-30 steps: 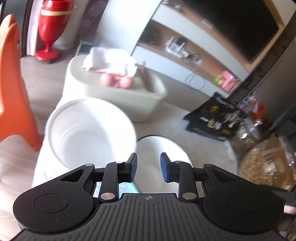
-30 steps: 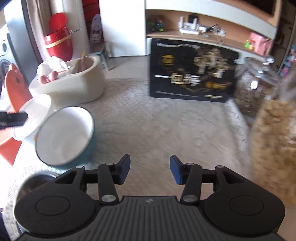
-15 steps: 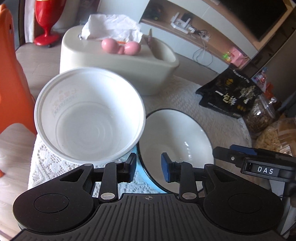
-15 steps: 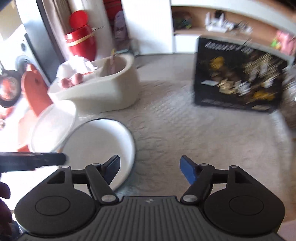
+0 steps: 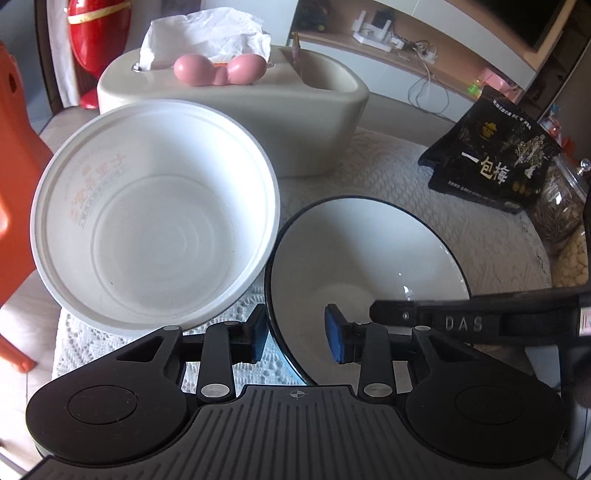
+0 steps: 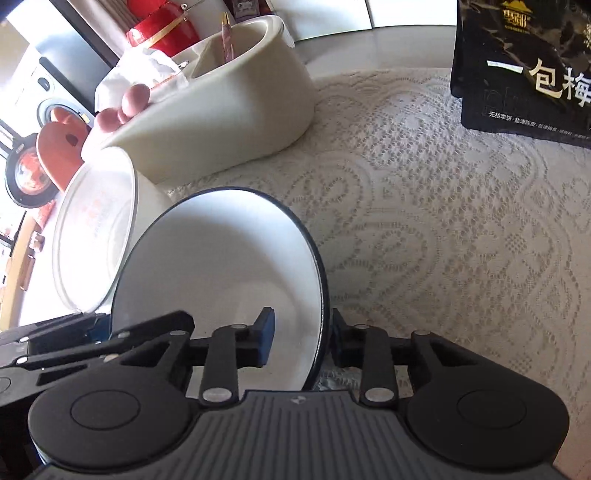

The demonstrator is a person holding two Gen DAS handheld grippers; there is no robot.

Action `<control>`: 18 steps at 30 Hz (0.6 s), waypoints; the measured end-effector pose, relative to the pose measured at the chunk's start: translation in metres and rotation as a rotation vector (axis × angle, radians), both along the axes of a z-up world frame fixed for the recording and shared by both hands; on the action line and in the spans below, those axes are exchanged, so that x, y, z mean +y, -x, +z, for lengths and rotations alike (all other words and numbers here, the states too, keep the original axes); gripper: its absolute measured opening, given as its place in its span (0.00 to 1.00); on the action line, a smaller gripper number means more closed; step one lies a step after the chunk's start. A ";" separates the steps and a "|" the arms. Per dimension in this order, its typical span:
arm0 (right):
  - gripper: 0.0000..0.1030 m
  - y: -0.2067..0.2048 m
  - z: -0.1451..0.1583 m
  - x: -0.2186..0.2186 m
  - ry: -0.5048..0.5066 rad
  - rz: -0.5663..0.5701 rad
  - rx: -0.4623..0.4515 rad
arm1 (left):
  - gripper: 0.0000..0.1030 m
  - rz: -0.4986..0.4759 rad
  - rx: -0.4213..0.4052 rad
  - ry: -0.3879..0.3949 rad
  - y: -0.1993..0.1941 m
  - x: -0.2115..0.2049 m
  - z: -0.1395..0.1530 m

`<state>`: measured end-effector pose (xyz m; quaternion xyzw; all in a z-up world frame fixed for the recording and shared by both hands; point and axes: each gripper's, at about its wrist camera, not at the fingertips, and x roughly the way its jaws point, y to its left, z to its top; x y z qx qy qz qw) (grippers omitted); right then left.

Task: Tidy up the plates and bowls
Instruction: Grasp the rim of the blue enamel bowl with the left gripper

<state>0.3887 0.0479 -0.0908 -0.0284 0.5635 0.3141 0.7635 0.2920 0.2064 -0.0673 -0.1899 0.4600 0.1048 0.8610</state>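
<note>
Left gripper (image 5: 295, 338): astride near-left rim of glazed white ceramic bowl with dark rim (image 5: 369, 258); jaws opening, no pinch.
Bowl: on lace-covered bench (image 6: 424, 221), beside white plastic tub (image 5: 155, 229); stiff, slippery, breakable; hold by rim.
Right gripper (image 6: 301, 339): closing across right rim, not yet pressing.

Clutter on your table, w/ lace cloth (image 6: 424, 221) over it.
You've got a cream tissue box (image 5: 236, 107) at the far edge, w/ white tissue (image 5: 207, 33) & pink knob (image 5: 221, 70) on top; black snack bag (image 5: 491, 158) & glass jar (image 5: 561, 206) sit twd the right edge. Orange chair (image 5: 14, 147) stands off the left edge.
</note>
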 end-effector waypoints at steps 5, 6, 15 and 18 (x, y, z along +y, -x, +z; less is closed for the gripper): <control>0.29 0.009 0.006 -0.012 0.040 0.003 -0.035 | 0.36 -0.035 -0.016 0.053 0.001 -0.008 0.000; 0.29 0.009 0.008 -0.017 0.048 -0.003 -0.046 | 0.36 -0.053 -0.021 0.065 0.001 -0.012 0.000; 0.29 0.000 0.023 -0.077 0.054 -0.090 -0.106 | 0.37 -0.149 -0.052 0.122 -0.012 -0.050 -0.004; 0.29 -0.001 0.030 -0.092 0.041 -0.090 -0.141 | 0.37 -0.160 -0.028 0.133 -0.025 -0.057 -0.005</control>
